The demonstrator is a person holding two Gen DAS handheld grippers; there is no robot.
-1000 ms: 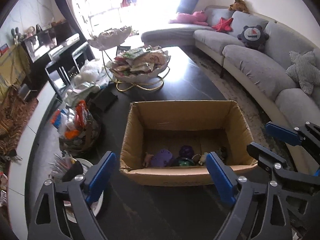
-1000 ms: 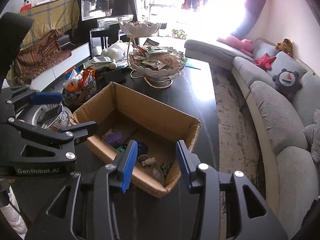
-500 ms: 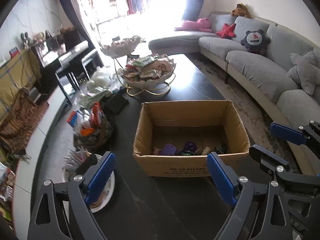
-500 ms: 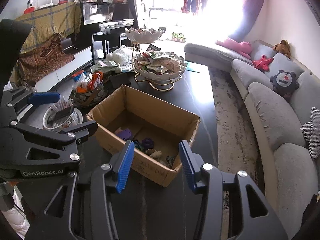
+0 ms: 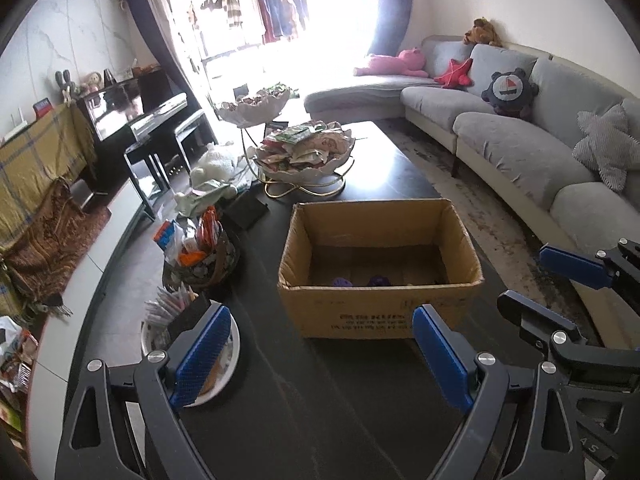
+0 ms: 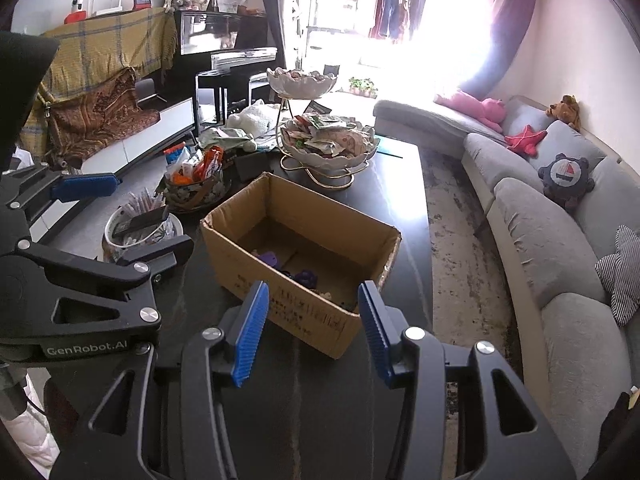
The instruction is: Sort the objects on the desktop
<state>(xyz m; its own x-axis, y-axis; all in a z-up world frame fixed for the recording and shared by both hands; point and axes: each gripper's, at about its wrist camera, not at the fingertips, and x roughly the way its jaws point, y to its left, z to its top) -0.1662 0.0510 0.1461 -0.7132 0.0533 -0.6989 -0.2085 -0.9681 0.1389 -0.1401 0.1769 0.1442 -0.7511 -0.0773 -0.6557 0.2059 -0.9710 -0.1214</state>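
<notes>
The left gripper (image 5: 320, 356) holds its blue-padded fingers (image 5: 200, 354) wide apart with nothing between them; the right gripper (image 6: 314, 330) likewise stands spread and empty, both hovering above the dark glossy tabletop (image 5: 320, 400) short of the open brown cardboard box (image 5: 380, 312). Inside the box lie several small toys, purple ones (image 6: 306, 278) plainest among them; the rest are too small to name. Beyond and beside it stand a patterned basket of snack packets (image 5: 200, 256), a white cup of sticks (image 6: 136, 220) and a tiered white shell-shaped dish of wrappers (image 5: 308, 152). The near tabletop shows no loose toys, so the sorting appears largely done, though whether the remaining clutter belongs to the job I cannot tell.
</notes>
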